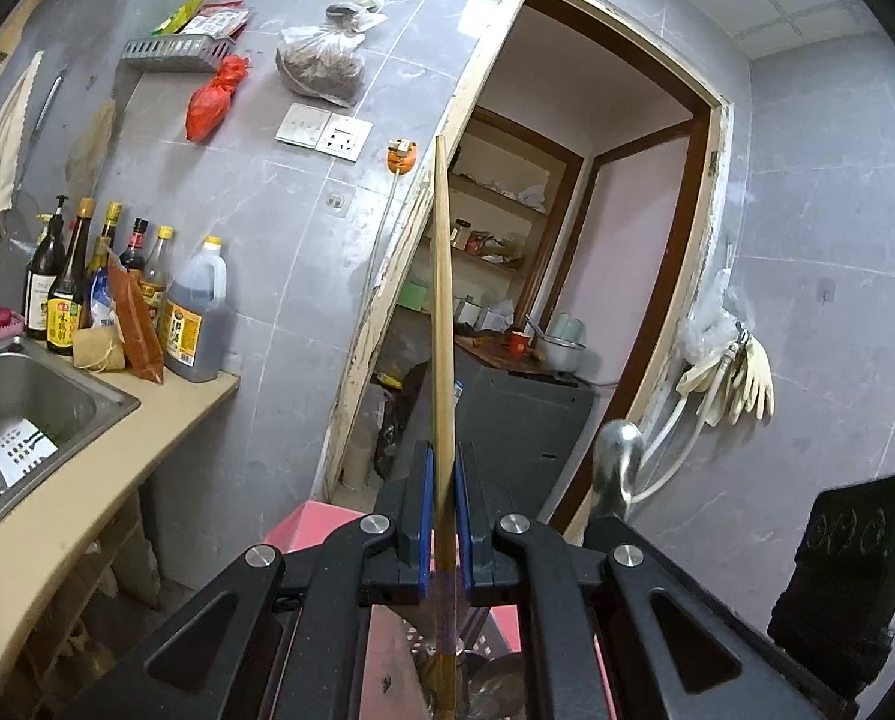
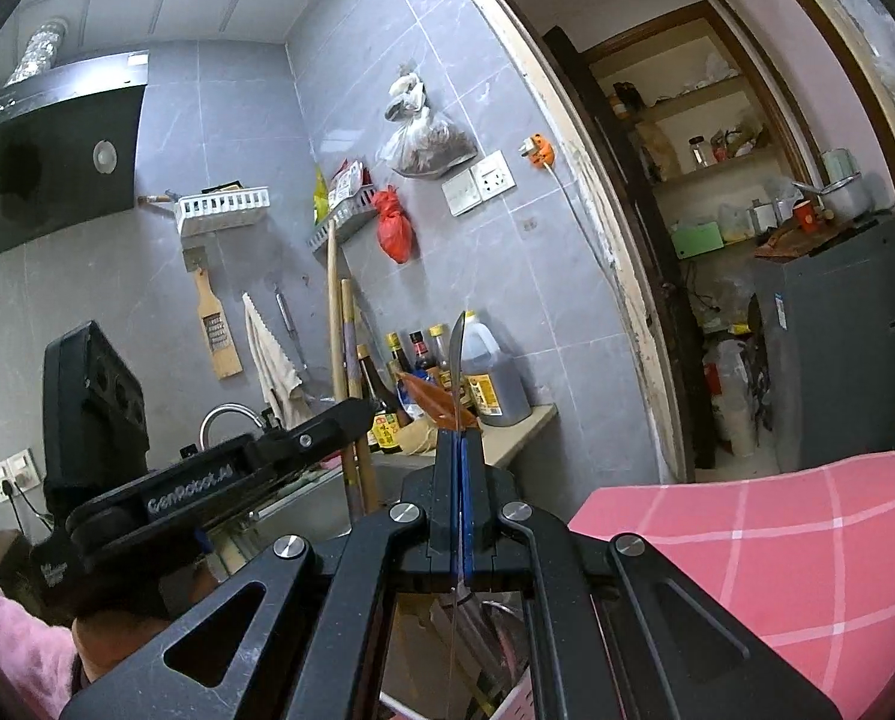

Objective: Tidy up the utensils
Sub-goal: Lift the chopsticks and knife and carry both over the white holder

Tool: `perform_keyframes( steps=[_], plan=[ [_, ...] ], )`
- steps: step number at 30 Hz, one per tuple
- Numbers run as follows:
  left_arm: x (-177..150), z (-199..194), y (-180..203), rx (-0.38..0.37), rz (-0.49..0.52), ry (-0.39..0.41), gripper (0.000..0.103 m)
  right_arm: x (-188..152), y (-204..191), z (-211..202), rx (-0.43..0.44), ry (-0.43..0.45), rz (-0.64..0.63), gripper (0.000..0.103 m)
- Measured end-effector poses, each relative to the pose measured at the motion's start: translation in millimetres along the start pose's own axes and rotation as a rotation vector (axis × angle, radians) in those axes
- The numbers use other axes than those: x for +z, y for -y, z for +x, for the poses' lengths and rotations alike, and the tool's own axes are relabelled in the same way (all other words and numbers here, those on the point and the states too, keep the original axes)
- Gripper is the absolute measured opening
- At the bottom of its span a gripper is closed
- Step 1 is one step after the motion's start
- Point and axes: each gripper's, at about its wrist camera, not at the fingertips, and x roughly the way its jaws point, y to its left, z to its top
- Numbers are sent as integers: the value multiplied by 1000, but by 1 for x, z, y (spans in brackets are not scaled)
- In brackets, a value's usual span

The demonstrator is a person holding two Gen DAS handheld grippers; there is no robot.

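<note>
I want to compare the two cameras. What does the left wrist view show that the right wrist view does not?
Only the left wrist view: the rubber gloves hanging beside the doorway, and the sink basin.

Only the right wrist view: the range hood, the faucet and the wooden grater on the wall.

Both: the red bag, the oil jug, and the left hand-held gripper shut on a wooden chopstick; the right hand-held gripper is shut on a metal utensil.

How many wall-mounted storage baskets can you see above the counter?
2. A white basket is on the wall beside the range hood. A grey basket holding packets is around the corner, next to the red bag. Others may be out of frame.
</note>
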Motion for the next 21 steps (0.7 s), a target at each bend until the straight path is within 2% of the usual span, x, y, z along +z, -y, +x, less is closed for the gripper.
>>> perform_keyframes(
  steps=[6,15,21],
  plan=[
    [-7,-1,5,-15,42,-8,7,1,-3,3,-7,21,-74,1],
    [-21,-4,6,-33,65,-47,7,-19,0,1,-8,-48,-60,2],
    [-26,-5,5,-49,85,-94,7,-20,5,-2,-4,-64,-38,2]
  ],
)
